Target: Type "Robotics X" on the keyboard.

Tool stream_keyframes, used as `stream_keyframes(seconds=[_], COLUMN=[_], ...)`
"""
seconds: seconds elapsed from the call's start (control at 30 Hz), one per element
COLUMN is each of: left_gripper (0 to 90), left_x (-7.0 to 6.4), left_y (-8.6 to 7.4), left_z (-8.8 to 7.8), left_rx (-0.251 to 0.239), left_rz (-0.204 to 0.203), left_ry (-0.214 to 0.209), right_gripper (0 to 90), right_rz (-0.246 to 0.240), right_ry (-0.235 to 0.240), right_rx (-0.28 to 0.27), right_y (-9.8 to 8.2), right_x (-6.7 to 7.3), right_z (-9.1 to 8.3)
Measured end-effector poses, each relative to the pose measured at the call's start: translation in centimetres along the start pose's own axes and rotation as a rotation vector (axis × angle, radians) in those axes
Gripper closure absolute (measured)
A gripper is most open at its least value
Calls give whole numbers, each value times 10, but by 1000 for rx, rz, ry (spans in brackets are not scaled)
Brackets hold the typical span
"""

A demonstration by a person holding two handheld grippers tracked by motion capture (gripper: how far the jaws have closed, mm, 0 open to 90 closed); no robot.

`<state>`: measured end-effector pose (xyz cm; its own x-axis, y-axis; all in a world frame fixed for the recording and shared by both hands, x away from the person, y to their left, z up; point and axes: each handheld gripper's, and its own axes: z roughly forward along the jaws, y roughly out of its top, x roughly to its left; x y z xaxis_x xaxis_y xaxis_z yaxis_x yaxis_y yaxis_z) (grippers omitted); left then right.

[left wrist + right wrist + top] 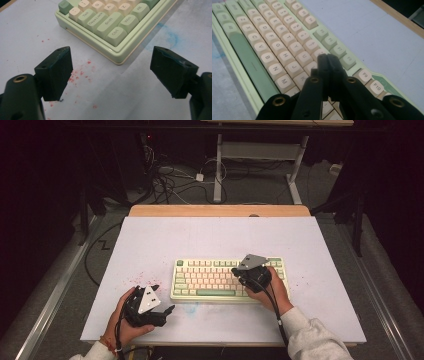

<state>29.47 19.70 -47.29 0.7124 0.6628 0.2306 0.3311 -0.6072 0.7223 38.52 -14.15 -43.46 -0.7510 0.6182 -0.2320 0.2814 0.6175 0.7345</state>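
Observation:
A pale green keyboard (210,279) with cream keys lies on the white table top, slightly right of the middle. My right gripper (236,270) hovers over its right half with the jaws pressed together and nothing between them; in the right gripper view the joined tips (327,58) sit over the upper key rows of the keyboard (269,50). My left gripper (165,300) rests near the front left of the table, jaws wide apart and empty. Its view looks at the keyboard's front left corner (117,56), which lies beyond the fingertips (58,66).
Red specks (80,73) and a blue smudge (172,37) mark the white board (150,245) near the keyboard's front left. A wooden edge (220,210) runs along the back. Cables (170,180) and table legs (218,170) stand on the floor beyond.

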Motion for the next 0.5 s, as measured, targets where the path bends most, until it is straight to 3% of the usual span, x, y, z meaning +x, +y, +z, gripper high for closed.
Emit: stream_keyframes(seconds=[0.23, 0.5], left_gripper=[172, 172], left_x=[0, 0], left_y=[1, 1], left_z=[0, -1], left_rx=[3, -4], left_rz=[9, 5], left_ry=[0, 6], right_gripper=[853, 657], right_rz=[11, 11], right_ry=[2, 1], right_rx=[-46, -114], right_y=[-1, -4], right_x=[-1, -1], right_z=[-13, -32])
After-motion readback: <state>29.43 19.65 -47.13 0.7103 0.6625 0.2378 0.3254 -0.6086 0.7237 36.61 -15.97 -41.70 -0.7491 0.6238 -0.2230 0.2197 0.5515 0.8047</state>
